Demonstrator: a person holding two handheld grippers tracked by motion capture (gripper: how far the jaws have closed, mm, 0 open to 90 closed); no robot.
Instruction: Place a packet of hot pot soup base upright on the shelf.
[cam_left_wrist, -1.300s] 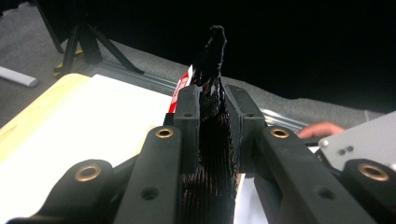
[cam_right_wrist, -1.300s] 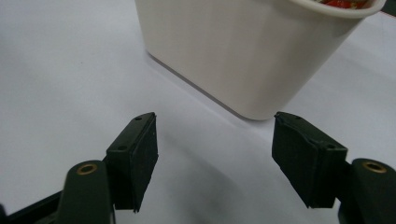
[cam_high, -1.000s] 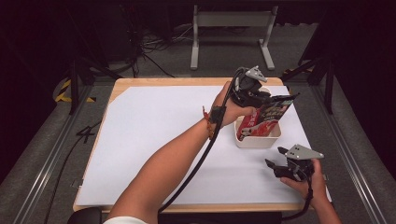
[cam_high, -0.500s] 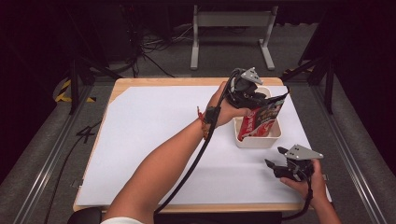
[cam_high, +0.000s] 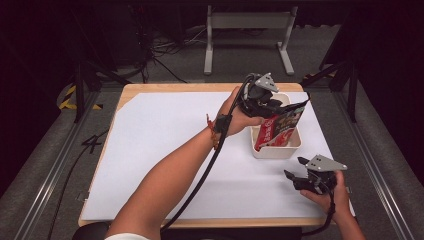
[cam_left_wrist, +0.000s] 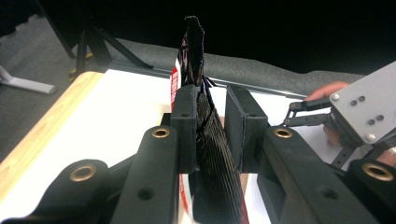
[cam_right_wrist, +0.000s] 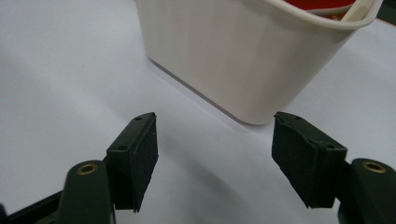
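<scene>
Two tongs are at work on the white-covered desk (cam_high: 150, 150). Nearest, at the lower right of the high view, the right tongs (cam_high: 296, 176) rest low over the desk with the jaws spread and nothing between them; in the right gripper view their pads (cam_right_wrist: 140, 156) stand apart in front of the white tub (cam_right_wrist: 243, 60), near it but not touching. Farther up, right of the frame's centre, the left tongs (cam_high: 274, 106) hover at the tub's (cam_high: 278, 149) far end with a red and black snack pouch (cam_high: 280, 127) between their jaws. In the left gripper view the pouch's dark edge (cam_left_wrist: 205, 140) lies against the left pad, while a gap shows beside the right pad, and the jaws have just been opening, so the grip looks loosened rather than clenched. The pouch leans tilted, its lower end inside the tub.

The step in hand appears to be setting the pouch into the tub. To do it well, ease the pouch down until it rests on the bottom or wall before spreading the jaws fully, then lift straight away so the pads do not drag it out.

The pouch's print is too small to read, the tub's floor is hidden, and the tub's rim is cut off at the top of the right gripper view.
</scene>
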